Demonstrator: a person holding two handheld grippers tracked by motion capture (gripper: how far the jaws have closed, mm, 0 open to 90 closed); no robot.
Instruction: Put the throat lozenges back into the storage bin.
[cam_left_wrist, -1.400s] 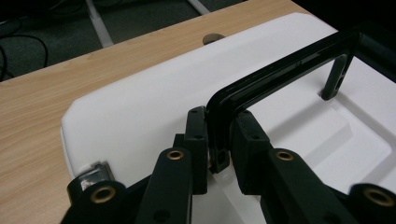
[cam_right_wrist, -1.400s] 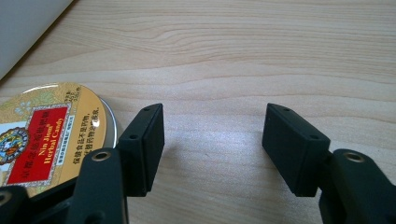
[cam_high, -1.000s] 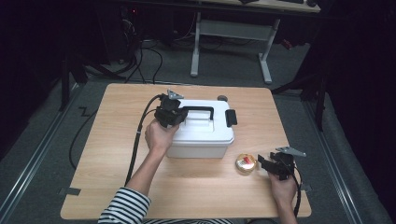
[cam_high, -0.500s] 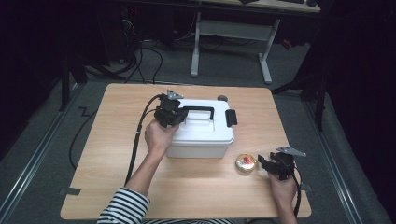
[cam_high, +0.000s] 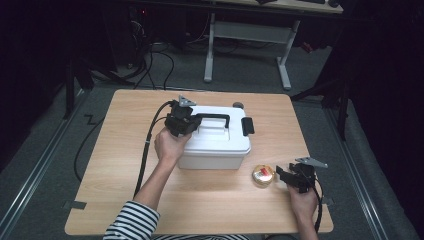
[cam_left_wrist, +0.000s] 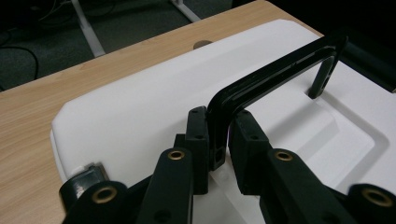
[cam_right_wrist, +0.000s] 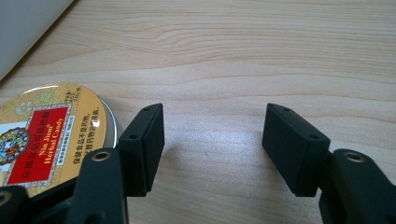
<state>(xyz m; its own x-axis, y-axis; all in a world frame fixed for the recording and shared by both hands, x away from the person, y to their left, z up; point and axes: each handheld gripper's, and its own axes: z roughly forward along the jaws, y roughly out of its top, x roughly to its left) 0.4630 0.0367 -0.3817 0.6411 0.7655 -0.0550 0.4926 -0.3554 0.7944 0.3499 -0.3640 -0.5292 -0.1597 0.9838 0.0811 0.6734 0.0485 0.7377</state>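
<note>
Now: left gripper (cam_left_wrist: 219, 140) pinches the near corner of the black handle (cam_left_wrist: 275, 74) atop the white box (cam_high: 215, 142), centre frame.
Handle's long axis runs away toward upper right. Right gripper (cam_right_wrist: 212, 149), jaws spread, rests on the desk (cam_high: 125, 150); round tin (cam_right_wrist: 44, 130) just left of it.

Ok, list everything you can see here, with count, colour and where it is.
Table: one, light wood, centre of the floor.
Box: one, white, lidded, on the table's middle.
Handle: one, black, raised on the box lid.
Latch: one, black, on the box's right end.
Tin: one, round, gold with red label, on the table right of the box.
Desk frame: one, grey-legged, behind the table.
Left gripper: black, shut on the handle.
Right gripper: black, open, beside the tin.
Sleeve: striped, bottom edge.
</note>
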